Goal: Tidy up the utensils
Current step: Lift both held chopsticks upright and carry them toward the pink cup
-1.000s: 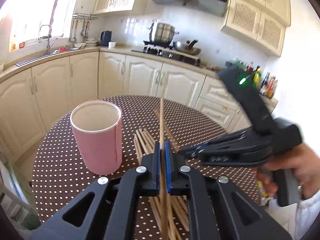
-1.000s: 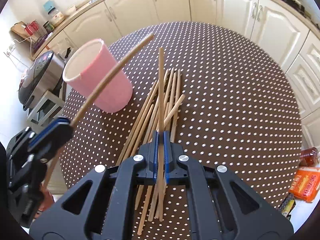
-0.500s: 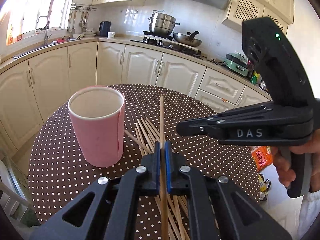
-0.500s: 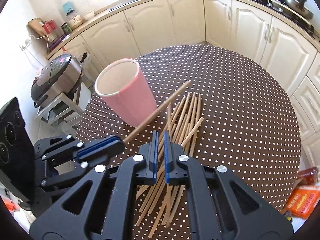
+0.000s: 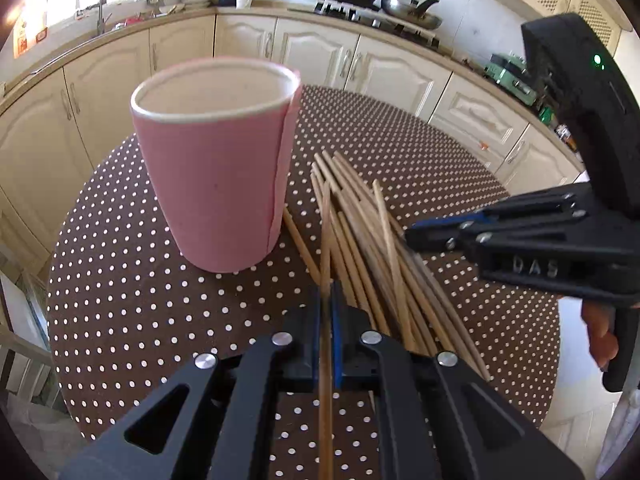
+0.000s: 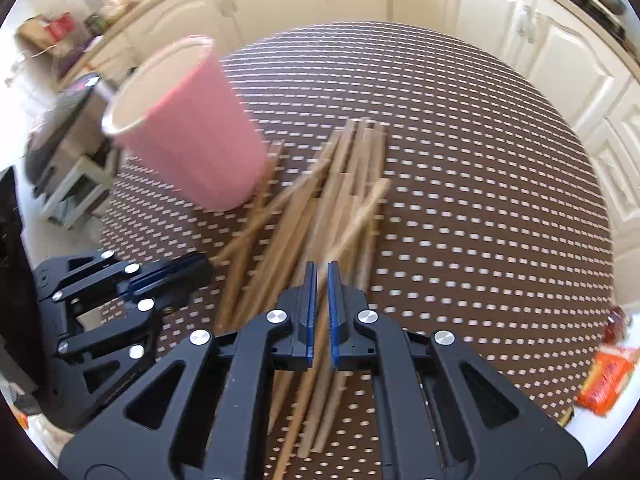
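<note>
Brown dotted table; cream cabinets; left gripper clamps chopstick; right gripper clenched, empty.

Left hand-held gripper and right hand-held gripper both closed, angled downward.

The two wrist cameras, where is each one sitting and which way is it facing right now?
Left wrist: rides the left gripper, shut on a chopstick, looking down and across the table towards the kitchen counter; shows a hand holding the right gripper.
Right wrist: rides the right gripper, jaws shut with nothing clearly gripped, looking steeply down on the pile of chopsticks; the left gripper shows at its left edge.
Shared: the pink cup, the chopstick pile and the dotted table.
</note>
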The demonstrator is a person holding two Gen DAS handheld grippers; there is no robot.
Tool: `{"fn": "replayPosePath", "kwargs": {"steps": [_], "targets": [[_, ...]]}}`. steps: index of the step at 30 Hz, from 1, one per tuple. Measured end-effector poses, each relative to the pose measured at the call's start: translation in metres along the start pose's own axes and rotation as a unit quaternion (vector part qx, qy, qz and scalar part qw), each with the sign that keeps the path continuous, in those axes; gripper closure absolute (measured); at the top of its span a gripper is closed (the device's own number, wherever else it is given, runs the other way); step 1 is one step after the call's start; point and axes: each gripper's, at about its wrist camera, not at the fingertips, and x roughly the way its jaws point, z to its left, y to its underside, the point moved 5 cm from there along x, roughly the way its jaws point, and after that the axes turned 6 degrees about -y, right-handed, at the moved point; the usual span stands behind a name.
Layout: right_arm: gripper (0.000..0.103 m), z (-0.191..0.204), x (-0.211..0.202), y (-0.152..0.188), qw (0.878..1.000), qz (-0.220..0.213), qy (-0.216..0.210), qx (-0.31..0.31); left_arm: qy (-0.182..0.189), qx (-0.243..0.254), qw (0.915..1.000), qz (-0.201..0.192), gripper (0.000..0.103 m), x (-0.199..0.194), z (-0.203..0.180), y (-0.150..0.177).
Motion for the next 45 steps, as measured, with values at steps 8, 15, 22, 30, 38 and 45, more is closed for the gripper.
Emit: {"fn": "replayPosePath", "kwargs": {"steps": [8, 15, 22, 30, 38, 45], "targets": [[0.096, -0.005, 0.020, -0.006, 0.999, 0.018, -0.015, 0.030, -0.021, 0.013, 0.9990, 0.038, 0.078, 0.020, 0.000, 0.000], [0.096, -0.002, 0.029, -0.017, 0.998, 0.033, -0.032, 0.054, -0.064, 0.008, 0.9970, 0.043, 0.078, 0.026, 0.006, -0.012], [0.095, -0.012, 0.034, -0.033, 0.996, 0.051, -0.043, 0.061, -0.095, 0.025, 0.9926, 0.070, 0.077, 0.040, -0.002, -0.023], [0.095, -0.008, 0.043, -0.047, 0.995, 0.063, -0.049, 0.063, -0.088, 0.023, 0.9917, 0.091, 0.077, 0.058, -0.013, -0.046], [0.096, -0.009, 0.042, -0.029, 0.997, 0.043, -0.043, 0.050, -0.097, 0.022, 0.9911, 0.089, 0.095, 0.059, -0.009, -0.041], [0.096, -0.010, 0.032, -0.015, 0.998, 0.024, -0.040, 0.048, -0.068, 0.004, 0.9947, 0.077, 0.097, 0.046, 0.003, -0.031]]}}
